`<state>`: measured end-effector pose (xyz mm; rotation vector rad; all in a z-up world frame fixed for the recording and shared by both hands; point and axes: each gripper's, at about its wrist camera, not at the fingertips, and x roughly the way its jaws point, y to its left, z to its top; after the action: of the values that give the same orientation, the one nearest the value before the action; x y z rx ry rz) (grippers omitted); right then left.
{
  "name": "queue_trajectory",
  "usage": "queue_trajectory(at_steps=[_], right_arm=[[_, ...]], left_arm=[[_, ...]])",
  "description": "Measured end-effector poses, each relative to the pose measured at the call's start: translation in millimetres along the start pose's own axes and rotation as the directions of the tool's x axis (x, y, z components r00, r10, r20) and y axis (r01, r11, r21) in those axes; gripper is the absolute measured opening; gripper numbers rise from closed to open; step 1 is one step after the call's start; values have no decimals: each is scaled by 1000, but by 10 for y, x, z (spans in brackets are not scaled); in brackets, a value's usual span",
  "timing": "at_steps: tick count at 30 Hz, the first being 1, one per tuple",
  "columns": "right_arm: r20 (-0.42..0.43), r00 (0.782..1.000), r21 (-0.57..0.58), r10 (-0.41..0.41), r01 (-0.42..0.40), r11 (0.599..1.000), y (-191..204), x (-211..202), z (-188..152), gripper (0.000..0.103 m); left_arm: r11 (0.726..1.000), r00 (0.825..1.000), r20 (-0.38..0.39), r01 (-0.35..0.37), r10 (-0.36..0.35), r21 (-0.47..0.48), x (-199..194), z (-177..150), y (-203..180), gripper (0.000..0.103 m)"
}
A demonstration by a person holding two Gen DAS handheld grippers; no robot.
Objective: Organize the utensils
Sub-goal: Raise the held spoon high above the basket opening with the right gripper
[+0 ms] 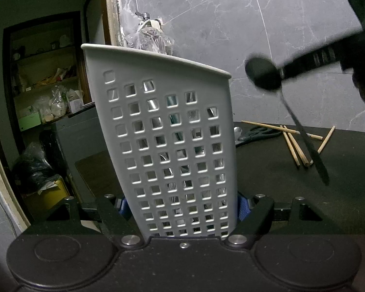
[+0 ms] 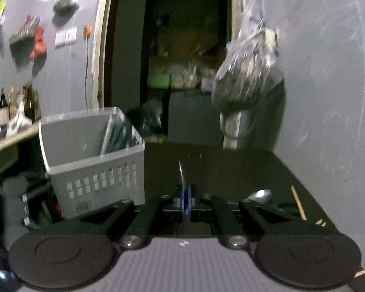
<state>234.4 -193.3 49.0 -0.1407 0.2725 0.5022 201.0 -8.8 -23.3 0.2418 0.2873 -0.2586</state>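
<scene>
Figure. Utensil in transit toward its holder. A slim metal utensil (image 2: 181, 170) is pinched between the blue pads (image 2: 187, 203) of the right gripper (image 2: 186, 202), whose jaws are pressed together on it. In the left wrist view the same utensil (image 1: 304, 141) hangs from the right gripper (image 1: 262, 73), long axis steeply slanted, dark handle end pointing down and to the right above the black table (image 1: 267, 175); its working end is hidden in the pads. It appears thin, flat and blurred, so its type cannot be told.

The perforated grey utensil holder (image 1: 172, 146) stands tilted, rim leaning left, clamped at its base by the left gripper (image 1: 182, 206); cutlery shows through its square holes. In the right wrist view the holder (image 2: 95, 163) shows an inner divider and faint moulded writing, too blurred to read.

On the table lie wooden chopsticks (image 1: 294, 148), black scissors (image 1: 260, 132) and a spoon (image 2: 260, 196). A plastic bag (image 2: 245, 73) hangs against the grey marble wall (image 1: 231, 24).
</scene>
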Motion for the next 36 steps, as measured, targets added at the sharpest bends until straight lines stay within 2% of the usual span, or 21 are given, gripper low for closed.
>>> queue_trajectory(at_steps=[4,9,15,18,24,29,32,36], right_arm=[[140,990,41,-17,12,999,-34,-176,186,3],[317,948,91,-19,-10,996,-73,-343,394,3],[415,910,93,6,-49,994,-37,-368,590,4],[468,883,96,37,-93,991,11,-367,663,4],[520,850,90,89,-158,983,171,-278,755,4],[565,820,97,88,-172,980,293,-207,749,4],[567,817,92,102,-186,978,354,-162,700,4],[556,824,68,111,-178,982,452,-88,632,4]], left_arm=[[1000,1000,0,0,0,0,-1,0,3,79],[1000,1000,1,2,-2,-5,3,1,7,79],[1000,1000,0,2,-2,-6,7,-1,9,79],[1000,1000,0,2,-2,-6,7,-2,10,79],[1000,1000,1,2,-2,-6,5,0,11,79],[1000,1000,0,3,-3,-6,4,1,14,79],[1000,1000,0,2,-2,-6,4,-1,10,79],[1000,1000,0,1,-1,-4,5,2,10,79]])
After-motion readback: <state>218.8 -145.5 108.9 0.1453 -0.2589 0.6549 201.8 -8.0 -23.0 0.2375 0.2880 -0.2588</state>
